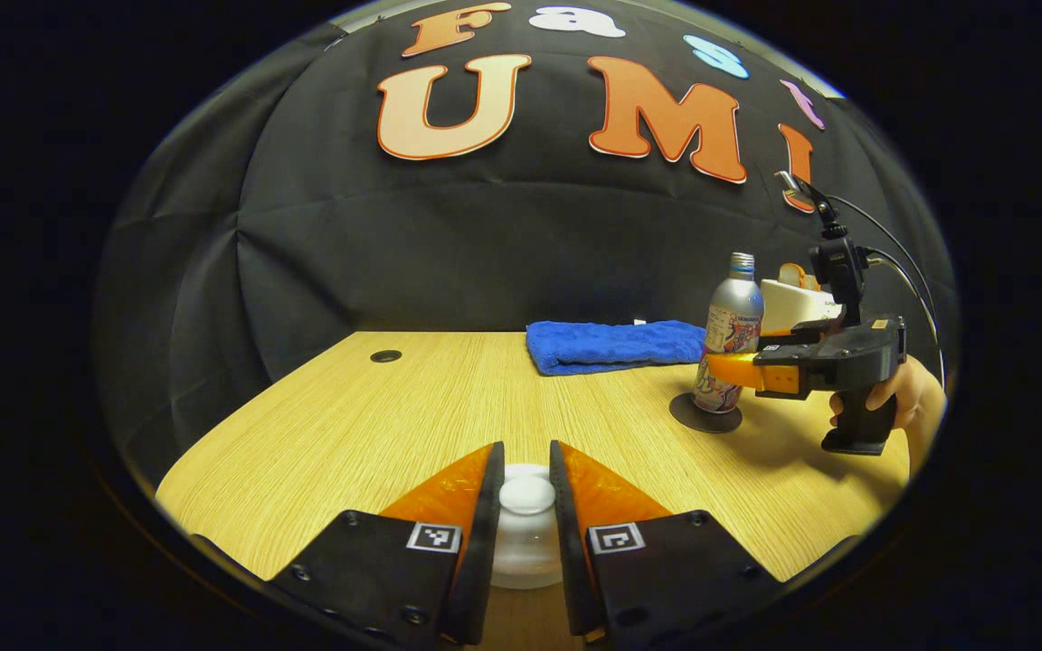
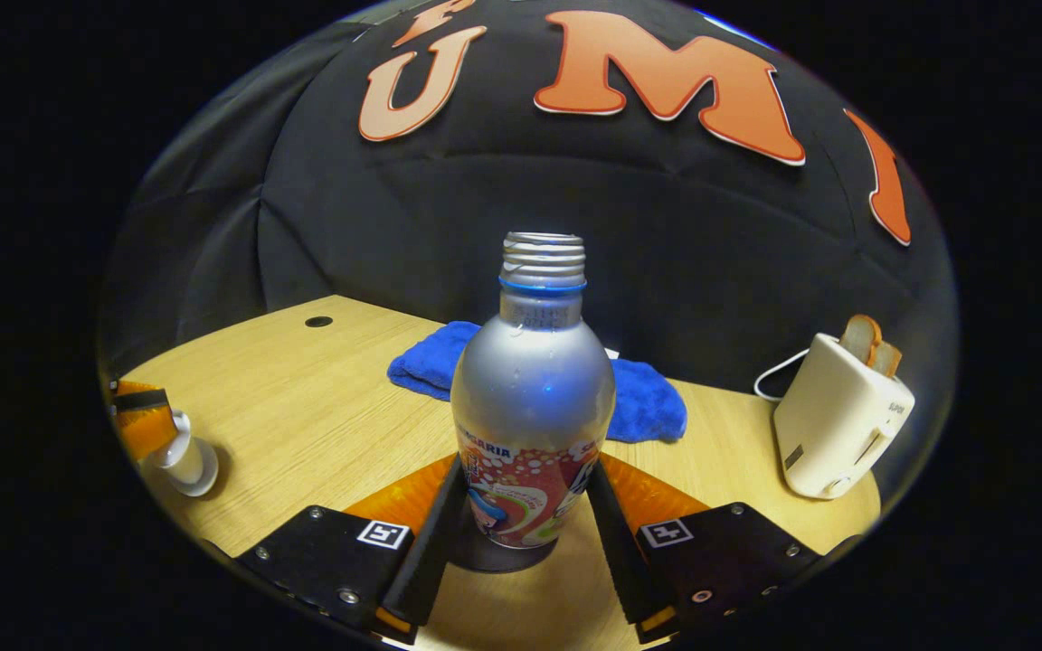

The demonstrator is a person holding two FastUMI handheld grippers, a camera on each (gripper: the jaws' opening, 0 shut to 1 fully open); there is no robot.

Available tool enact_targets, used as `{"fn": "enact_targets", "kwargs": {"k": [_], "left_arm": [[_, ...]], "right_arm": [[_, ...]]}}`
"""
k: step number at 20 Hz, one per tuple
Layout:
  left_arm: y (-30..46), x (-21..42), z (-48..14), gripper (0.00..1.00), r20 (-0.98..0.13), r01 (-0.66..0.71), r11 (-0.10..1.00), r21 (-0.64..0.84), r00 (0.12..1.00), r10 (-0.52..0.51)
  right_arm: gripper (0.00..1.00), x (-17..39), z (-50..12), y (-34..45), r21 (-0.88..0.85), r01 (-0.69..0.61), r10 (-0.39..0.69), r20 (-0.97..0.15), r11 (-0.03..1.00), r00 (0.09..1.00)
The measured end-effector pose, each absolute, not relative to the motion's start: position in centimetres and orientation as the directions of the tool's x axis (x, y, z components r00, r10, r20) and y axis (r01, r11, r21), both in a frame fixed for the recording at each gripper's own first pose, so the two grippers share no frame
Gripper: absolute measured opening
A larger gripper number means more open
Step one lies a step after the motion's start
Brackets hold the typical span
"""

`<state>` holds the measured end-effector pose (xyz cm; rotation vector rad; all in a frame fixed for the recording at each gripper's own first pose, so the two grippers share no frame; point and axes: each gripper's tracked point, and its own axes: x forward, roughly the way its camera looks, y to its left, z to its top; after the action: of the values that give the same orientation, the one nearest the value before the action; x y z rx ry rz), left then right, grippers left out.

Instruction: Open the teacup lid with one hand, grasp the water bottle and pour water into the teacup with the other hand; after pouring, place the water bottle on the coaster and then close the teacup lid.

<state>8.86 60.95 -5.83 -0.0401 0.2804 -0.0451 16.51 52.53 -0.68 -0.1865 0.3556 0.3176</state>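
- White ceramic shows between the left gripper (image 1: 525, 495) fingers: the knob of the teacup lid (image 1: 526, 496) sits in a narrow gap between them, the fingers close on either side; whether both press on it I cannot tell.
- Under the lid, the white teacup (image 1: 525, 551) stands on the wooden table (image 1: 376, 425), well to the left of the water bottle (image 2: 532, 407).
- In the right gripper view, the right gripper (image 2: 528, 493) has a finger on each side of the bottle's lower body, flanking its printed label; the pictures do not settle whether they touch it.
- The silver bottle stands upright with its cap off, its threaded neck bare.
- Its base sits on the dark round coaster (image 1: 706, 418), whose rim shows beneath it.
- A hand (image 1: 908, 398) holds the right gripper's handle, just to the right of the bottle.
- Behind the bottle, a blue folded towel (image 1: 616, 345) lies on the table.
- To the right of the bottle stands a white toaster (image 2: 839, 420) with bread slices (image 2: 869, 344) poking out of its top.
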Motion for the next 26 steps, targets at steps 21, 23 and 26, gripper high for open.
{"fn": "enact_targets", "kwargs": {"k": [21, 23, 26], "left_arm": [[60.7, 7.5, 2.1, 0.99, -0.095, -0.036, 0.997, -0.065, 0.995, 0.030], [60.5, 7.0, 3.5, 0.98, -0.067, -0.040, 0.997, -0.061, 0.997, 0.036], [60.1, 6.2, 5.4, 0.98, -0.028, -0.042, 0.997, -0.060, 0.999, 0.041]], "right_arm": [[0.96, 11.4, 0.9, 51.8, -0.099, -0.361, 0.300, -0.381, 0.927, 0.874], [0.97, 9.9, 2.1, 50.9, -0.108, -0.350, 0.293, -0.355, 0.931, 0.888], [0.98, 7.5, 4.8, 49.6, -0.122, -0.334, 0.289, -0.289, 0.935, 0.913]]}}
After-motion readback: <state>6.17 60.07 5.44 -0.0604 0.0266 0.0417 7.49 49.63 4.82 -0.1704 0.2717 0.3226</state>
